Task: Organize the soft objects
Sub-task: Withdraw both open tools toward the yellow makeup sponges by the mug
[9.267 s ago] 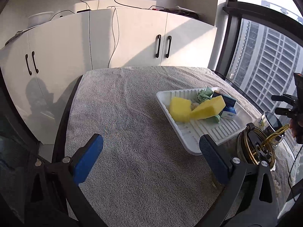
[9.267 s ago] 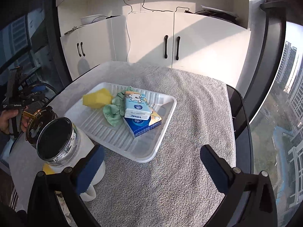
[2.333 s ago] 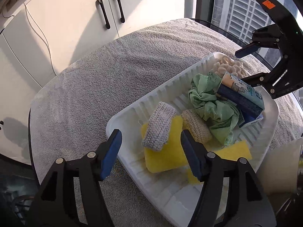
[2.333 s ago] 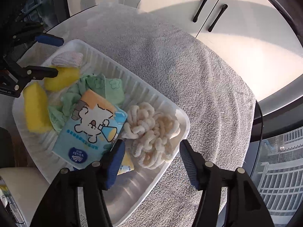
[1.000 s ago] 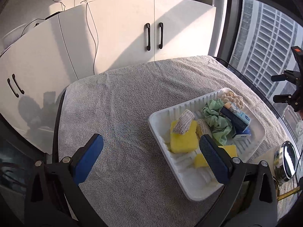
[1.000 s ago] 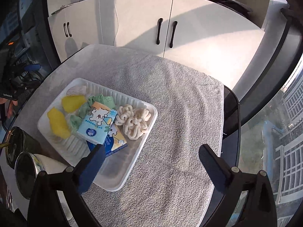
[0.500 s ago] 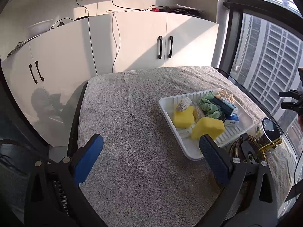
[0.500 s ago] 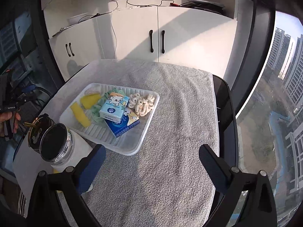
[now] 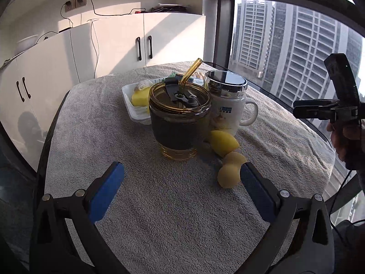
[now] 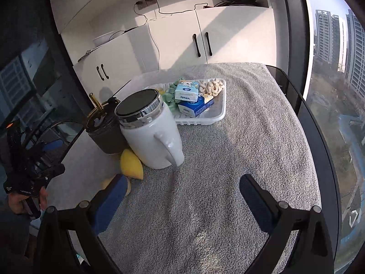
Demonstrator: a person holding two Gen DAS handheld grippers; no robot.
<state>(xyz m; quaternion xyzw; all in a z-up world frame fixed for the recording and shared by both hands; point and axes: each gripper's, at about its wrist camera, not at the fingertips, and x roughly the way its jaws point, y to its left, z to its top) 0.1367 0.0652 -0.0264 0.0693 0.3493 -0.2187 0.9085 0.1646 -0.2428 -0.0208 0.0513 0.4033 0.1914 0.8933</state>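
- Both grippers have pulled back from the tray since a second ago — left gripper (image 9: 181,182) and right gripper (image 10: 181,188) gape wide, holding nothing.
- Just before the tumbler (image 9: 180,121): a lemon toy (image 9: 222,142) and a pale peanut shape (image 9: 229,171) on the towel (image 9: 159,205) — soft, still outside, likely next.
- Beside it, the mug (image 9: 228,105).
- Behind it, the tray (image 10: 205,117) holds tissue packs (image 10: 186,92), cloth, knit cord; its sponges are mostly hidden.

The left gripper (image 9: 181,178) hangs low with its blue-padded jaws spread wide and nothing between them; the right gripper (image 10: 181,191) is likewise wide apart and empty; a hand (image 10: 22,202) grips the left tool's handle; another hand (image 9: 344,137) holds the right tool.
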